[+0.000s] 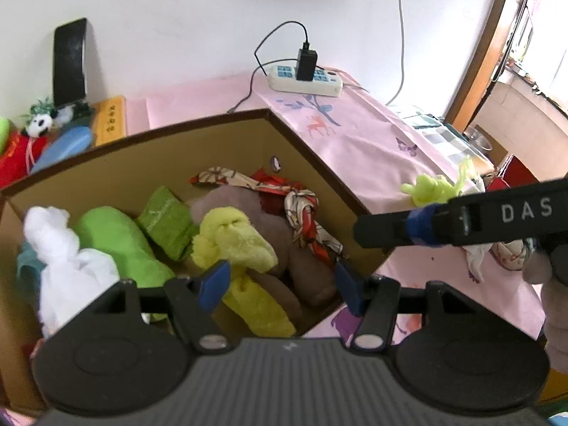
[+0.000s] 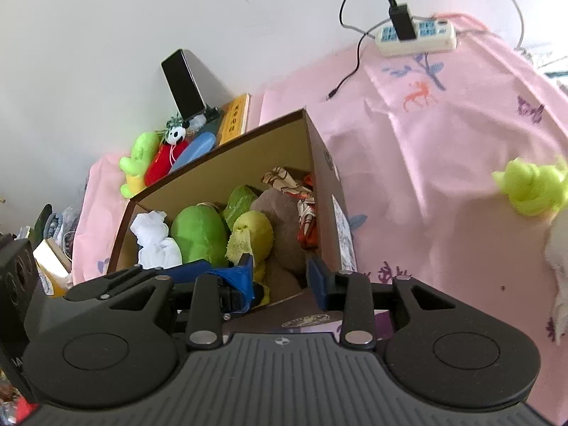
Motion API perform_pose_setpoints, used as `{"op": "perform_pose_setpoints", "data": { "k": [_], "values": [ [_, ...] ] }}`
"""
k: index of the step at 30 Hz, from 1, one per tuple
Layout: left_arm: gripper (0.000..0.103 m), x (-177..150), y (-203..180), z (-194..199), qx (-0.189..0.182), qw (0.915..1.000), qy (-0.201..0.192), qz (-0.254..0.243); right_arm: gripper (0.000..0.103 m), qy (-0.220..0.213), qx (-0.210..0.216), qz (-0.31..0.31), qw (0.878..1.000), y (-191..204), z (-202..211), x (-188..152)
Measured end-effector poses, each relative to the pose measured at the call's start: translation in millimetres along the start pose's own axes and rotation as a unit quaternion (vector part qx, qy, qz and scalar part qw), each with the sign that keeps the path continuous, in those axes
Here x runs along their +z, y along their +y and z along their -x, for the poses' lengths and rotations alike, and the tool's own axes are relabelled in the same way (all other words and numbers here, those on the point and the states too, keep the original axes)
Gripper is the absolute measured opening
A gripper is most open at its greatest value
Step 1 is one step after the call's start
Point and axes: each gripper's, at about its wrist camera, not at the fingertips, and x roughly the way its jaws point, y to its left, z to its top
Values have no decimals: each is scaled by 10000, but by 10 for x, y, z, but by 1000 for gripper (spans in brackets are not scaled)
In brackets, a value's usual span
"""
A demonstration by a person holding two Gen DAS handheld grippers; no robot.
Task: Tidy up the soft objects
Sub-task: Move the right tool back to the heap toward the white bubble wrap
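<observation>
While poised above the cardboard box, left gripper and right gripper: jaws wide, holding nothing. Yellow plush inside the box among other soft toys; lime-green toy on the table, likely next.

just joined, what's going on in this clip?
A person with two handheld grippers is sorting soft toys into a cardboard box on a pink tablecloth. The left gripper is open above the yellow-green plush in the box, gripping nothing. The right gripper is open and empty at the box's near edge. A lime plush lies outside on the cloth.
</observation>
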Motion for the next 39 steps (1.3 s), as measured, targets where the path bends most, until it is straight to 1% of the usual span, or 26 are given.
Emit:
{"op": "perform_pose_setpoints", "data": {
  "k": [6, 14, 20, 27, 33, 39],
  "values": [
    [60, -26, -76, 129, 80, 9999, -17, 90, 18, -67, -186, 58, 9998, -4, 120, -172],
    [60, -125, -256, 177, 337, 9994, 55, -18, 18, -153, -556, 237, 9981, -24, 211, -412],
    [60, -204, -425, 155, 630, 9977, 146, -205, 18, -128, -644, 306, 9974, -75, 250, -564],
    [62, -218, -687, 136, 1028, 9938, 86, -417, 18, -86, -667, 278, 9974, -222, 330, -612],
    [62, -197, -922, 60, 1161, 9917, 146, -526, 18, -71, -687, 228, 9973, -424, 419, -617],
    [63, -165, -1179, -65, 1177, 9905, 251, -664, 18, -54, -731, 61, 9973, -664, 505, -595]
  ]
}}
